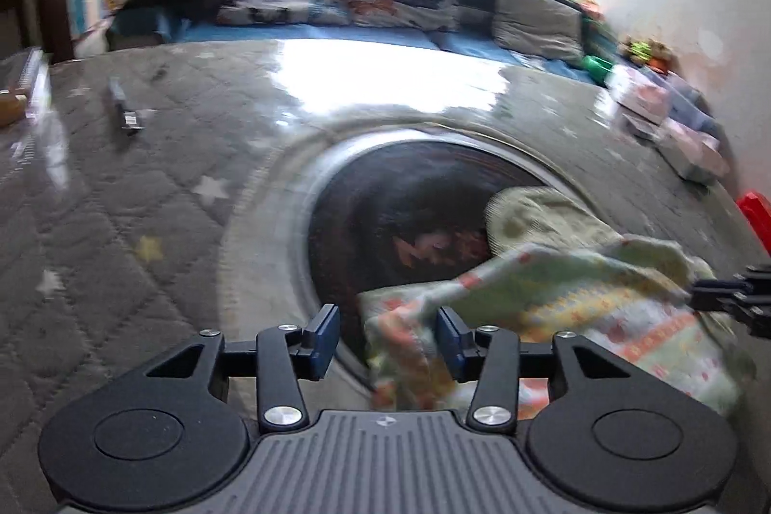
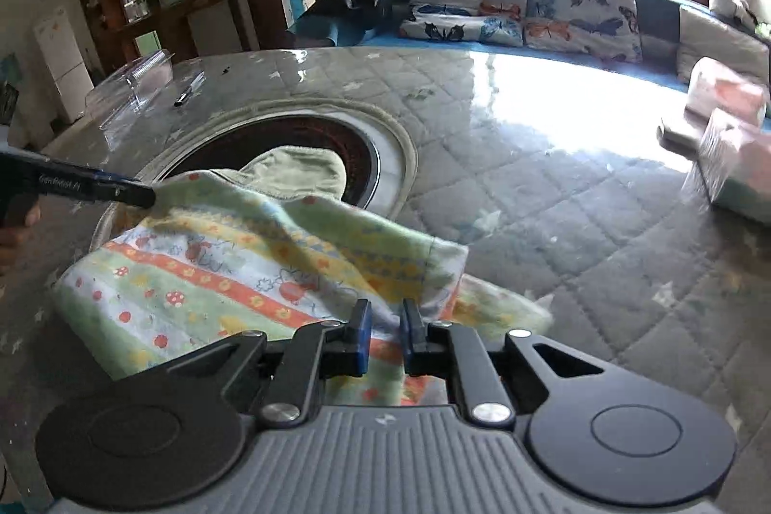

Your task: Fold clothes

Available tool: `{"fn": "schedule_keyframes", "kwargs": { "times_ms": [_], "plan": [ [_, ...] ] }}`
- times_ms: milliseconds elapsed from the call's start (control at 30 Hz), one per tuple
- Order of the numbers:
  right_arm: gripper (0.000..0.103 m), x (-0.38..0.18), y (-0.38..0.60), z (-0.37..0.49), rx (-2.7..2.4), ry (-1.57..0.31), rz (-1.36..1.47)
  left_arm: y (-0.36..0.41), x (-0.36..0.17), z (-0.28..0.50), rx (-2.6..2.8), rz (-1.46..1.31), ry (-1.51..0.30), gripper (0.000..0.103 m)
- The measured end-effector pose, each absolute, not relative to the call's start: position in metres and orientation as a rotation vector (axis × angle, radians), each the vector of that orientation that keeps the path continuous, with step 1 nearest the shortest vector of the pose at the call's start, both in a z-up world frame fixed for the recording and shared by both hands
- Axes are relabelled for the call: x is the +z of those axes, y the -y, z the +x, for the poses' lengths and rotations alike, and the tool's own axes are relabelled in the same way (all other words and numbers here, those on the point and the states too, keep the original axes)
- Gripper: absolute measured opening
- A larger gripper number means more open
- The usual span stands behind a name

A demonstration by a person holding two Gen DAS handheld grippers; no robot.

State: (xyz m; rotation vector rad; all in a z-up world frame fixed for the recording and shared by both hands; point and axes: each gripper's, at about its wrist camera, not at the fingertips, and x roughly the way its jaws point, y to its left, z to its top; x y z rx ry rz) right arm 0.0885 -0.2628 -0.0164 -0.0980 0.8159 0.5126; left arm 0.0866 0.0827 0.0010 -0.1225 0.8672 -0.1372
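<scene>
Lies stretched between both tools: soft patterned garment (image 2: 231, 273), banded in orange, yellow and pale green with small mushroom and flower prints, long axis running from left gripper (image 2: 144, 196) to right gripper (image 2: 385, 328), plain green end drooping over the dark round inset (image 2: 308, 133) of the tabletop (image 2: 554, 201). Left gripper (image 1: 385, 336) spread wide in its own view, with a bunched corner of the fabric (image 1: 554, 297) between the blue pads, not pinched there. Right gripper narrowed onto a ridge of cloth; firm clamping cannot be told, over quilted star-printed cover under glossy clear sheet.
</scene>
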Motion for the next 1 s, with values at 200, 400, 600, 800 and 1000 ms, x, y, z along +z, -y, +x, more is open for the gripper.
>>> {"fn": "schedule_keyframes", "kwargs": {
  "times_ms": [200, 400, 600, 800, 1000],
  "plan": [
    [0.014, -0.003, 0.245, 0.102, 0.558, -0.767, -0.058, -0.101, 0.012, 0.085, -0.072, -0.203, -0.84, 0.047],
    [0.014, -0.017, 0.213, 0.123, 0.594, -0.796, -0.06, -0.069, 0.023, 0.077, -0.213, -0.238, -0.816, 0.048],
    [0.014, -0.033, 0.206, 0.143, 0.543, -0.838, -0.049, -0.032, 0.011, 0.096, -0.32, -0.263, -0.837, 0.047],
    [0.016, -0.023, 0.206, 0.138, 0.543, -0.806, -0.074, -0.027, -0.01, 0.117, -0.28, -0.28, -0.875, 0.047],
    [0.018, -0.015, 0.192, 0.114, 0.644, -0.807, -0.118, -0.032, -0.012, 0.12, -0.255, -0.297, -0.872, 0.047]
  ]
}}
